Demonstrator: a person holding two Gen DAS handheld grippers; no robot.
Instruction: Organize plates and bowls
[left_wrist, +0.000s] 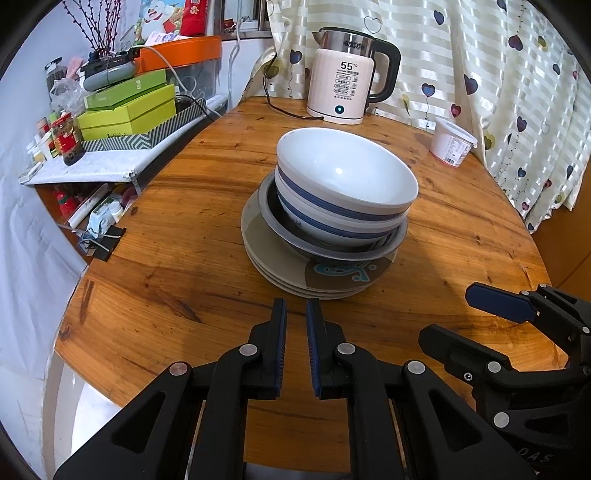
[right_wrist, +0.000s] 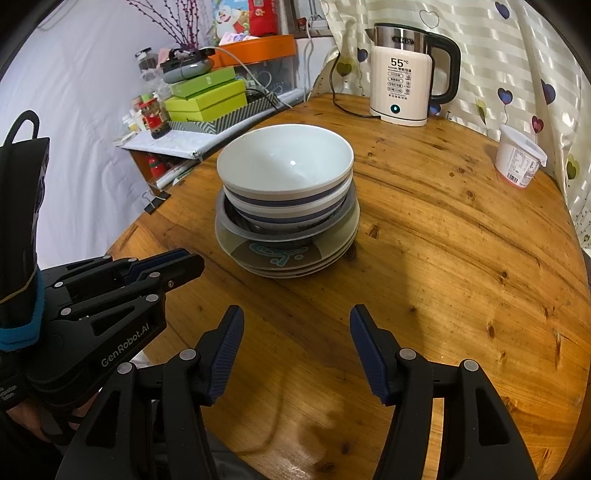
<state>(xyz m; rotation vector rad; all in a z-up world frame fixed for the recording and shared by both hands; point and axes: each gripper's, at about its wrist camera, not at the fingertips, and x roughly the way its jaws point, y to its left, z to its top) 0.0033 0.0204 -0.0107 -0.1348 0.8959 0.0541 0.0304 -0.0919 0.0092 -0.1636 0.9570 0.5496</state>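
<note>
At the bottom centre of the left wrist view, the left gripper (left_wrist: 296, 314) hangs over bare wood with its blue pads brought almost together, only a thin slit between them and nothing in it. At the bottom of the right wrist view, the right gripper (right_wrist: 296, 325) stands with its pads well apart, also empty. Each shows in the other's picture: the right one at the lower right edge of the left view, the left one at the lower left of the right view, borne by a gloved hand (right_wrist: 22, 369).

Straight ahead of both, in the middle of each frame, sits the stack on the round wooden table (left_wrist: 147, 288): several patterned plates (left_wrist: 314, 280) at the bottom, a grey metal dish (left_wrist: 332, 251) on them, then two nested white bowls with blue bands (left_wrist: 343, 177). The stack is upright and round, so it offers no long axis; the top bowl's rim tilts slightly. It lies a little right of the left gripper's line and a little left of the right gripper's. Neither looks clearly nearer, but the right one is already spread and seems better placed to take a rim.

Further back stand a white tub (left_wrist: 452, 142) at the right and a kettle (left_wrist: 351, 77) by the curtain.
</note>
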